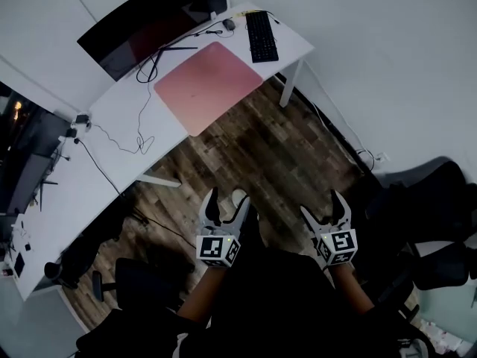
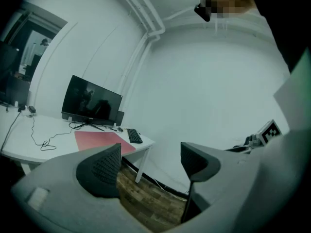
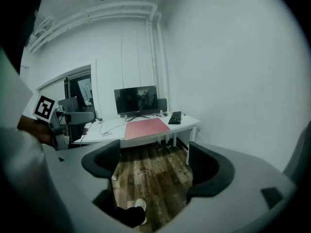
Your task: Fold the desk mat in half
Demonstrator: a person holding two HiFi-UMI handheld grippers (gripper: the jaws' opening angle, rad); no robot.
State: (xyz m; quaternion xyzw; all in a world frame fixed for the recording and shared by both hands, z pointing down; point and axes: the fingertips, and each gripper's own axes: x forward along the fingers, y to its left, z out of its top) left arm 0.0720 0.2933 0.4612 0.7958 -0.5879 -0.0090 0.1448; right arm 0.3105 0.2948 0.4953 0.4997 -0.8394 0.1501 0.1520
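As seen in the head view, one desk mat (image 1: 209, 86) is laid flat on the far desk (image 1: 127, 114), beside one keyboard (image 1: 261, 37) and one monitor (image 1: 141, 24). In the left gripper view, the left gripper (image 2: 150, 164) is shown with jaws spread, empty. In the right gripper view, the right gripper (image 3: 155, 164) is likewise spread, empty.

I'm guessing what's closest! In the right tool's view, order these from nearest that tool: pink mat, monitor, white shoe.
1. White shoe, on the floor just below the right tool.
2. Pink mat, at the front edge of the desk.
3. Monitor, at the desk's back.
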